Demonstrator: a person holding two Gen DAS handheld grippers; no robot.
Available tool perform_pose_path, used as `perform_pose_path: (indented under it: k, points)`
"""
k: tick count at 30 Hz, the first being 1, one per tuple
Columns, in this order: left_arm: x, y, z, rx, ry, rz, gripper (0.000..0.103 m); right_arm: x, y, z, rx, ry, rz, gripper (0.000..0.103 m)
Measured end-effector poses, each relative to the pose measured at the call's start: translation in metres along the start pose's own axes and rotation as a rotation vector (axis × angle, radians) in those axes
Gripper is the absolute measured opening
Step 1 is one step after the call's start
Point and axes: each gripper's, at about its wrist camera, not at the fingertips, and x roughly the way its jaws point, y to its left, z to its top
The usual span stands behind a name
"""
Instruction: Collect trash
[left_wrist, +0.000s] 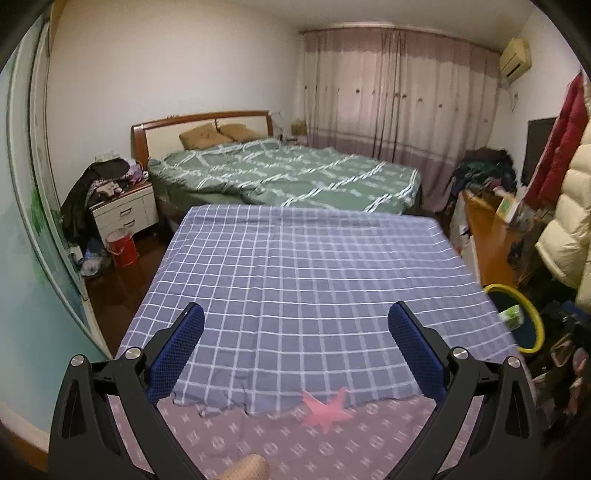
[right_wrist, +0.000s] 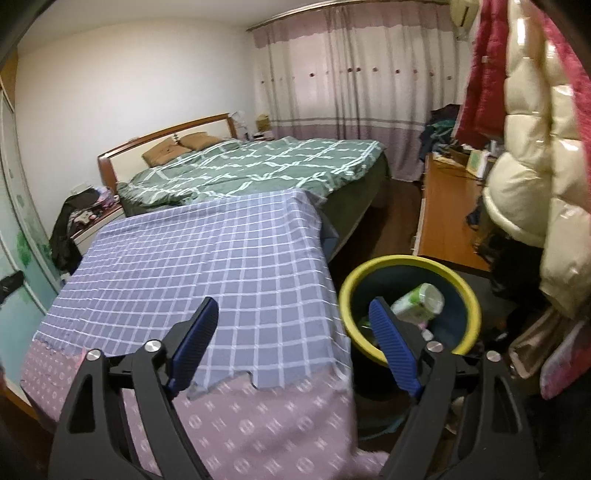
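Observation:
A dark bin with a yellow rim (right_wrist: 472, 295) stands on the floor right of the table; it also shows in the left wrist view (left_wrist: 537, 314). A green-and-white wrapper (right_wrist: 419, 301) lies inside it, seen too in the left wrist view (left_wrist: 511, 317). My right gripper (right_wrist: 293, 310) is open and empty, over the table's right edge beside the bin. My left gripper (left_wrist: 295, 314) is open and empty above the blue checked tablecloth (left_wrist: 295, 277). A pink star-shaped scrap (left_wrist: 327, 408) lies on the cloth near the front edge.
A bed with a green quilt (left_wrist: 288, 173) stands behind the table. A white nightstand (left_wrist: 125, 210) and red bucket (left_wrist: 122, 247) are at the left. A wooden desk (right_wrist: 447, 214) and hanging coats (right_wrist: 535, 166) crowd the right.

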Motion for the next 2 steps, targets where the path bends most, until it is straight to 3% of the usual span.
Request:
perform_pose_path:
  k: [2]
  points:
    - [0.025, 0.006, 0.005, 0.005, 0.029, 0.012, 0.098, 0.015, 0.007, 0.008, -0.004, 0.020, 0.020, 0.085]
